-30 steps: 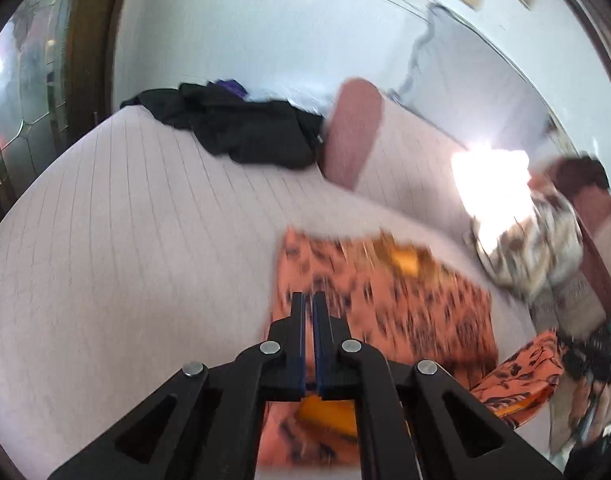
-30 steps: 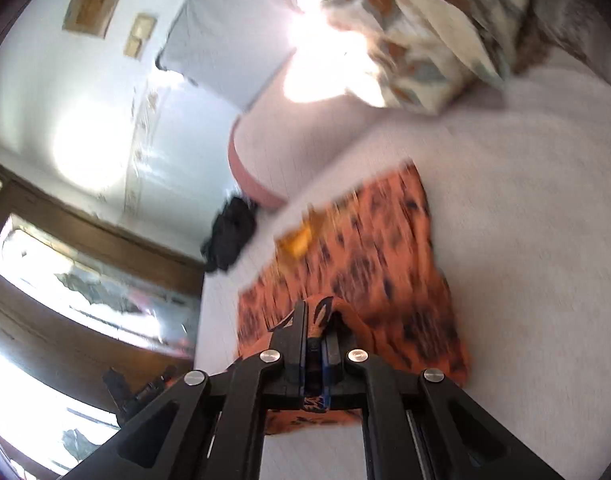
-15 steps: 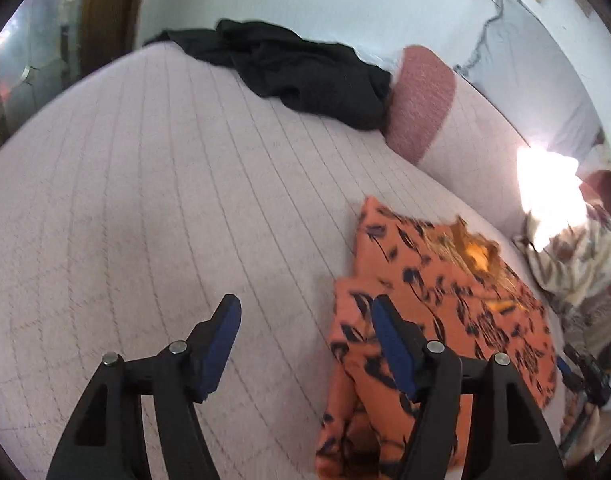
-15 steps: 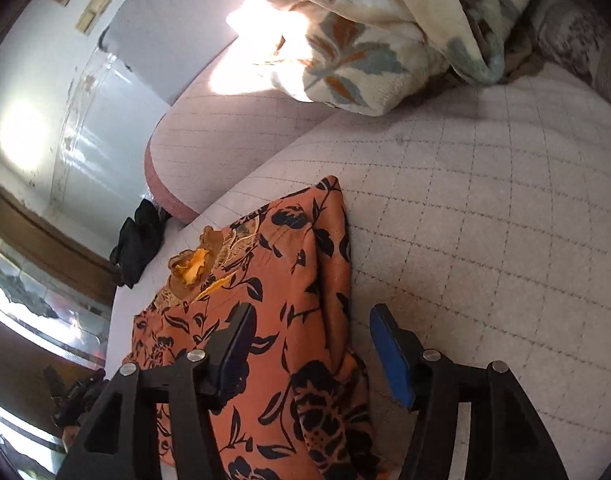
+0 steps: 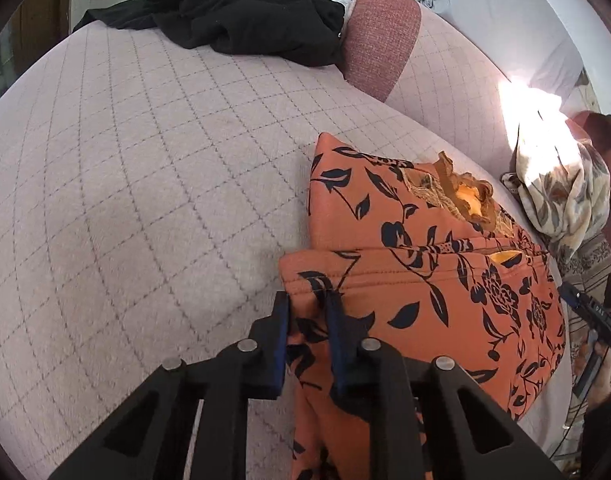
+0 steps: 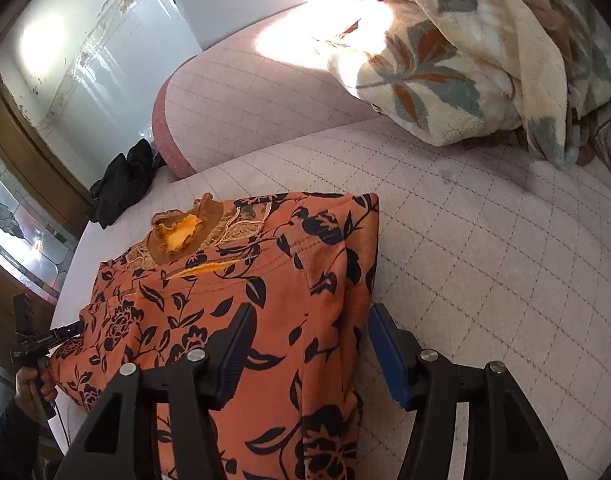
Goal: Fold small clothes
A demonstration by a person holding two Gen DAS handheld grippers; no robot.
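The orange top (image 5: 425, 280) lies on the bed (image 5: 125, 180), its lower part already doubled over the upper, so a second fold looks to be starting. The left claw (image 5: 307, 312) is closing on the near left corner of the folded edge, cloth bunched between its pads. The right claw (image 6: 305, 344) stands open, astride the right edge without pressing it. Next, the right must pinch its corner too. Both claws point steeply down at the bed.
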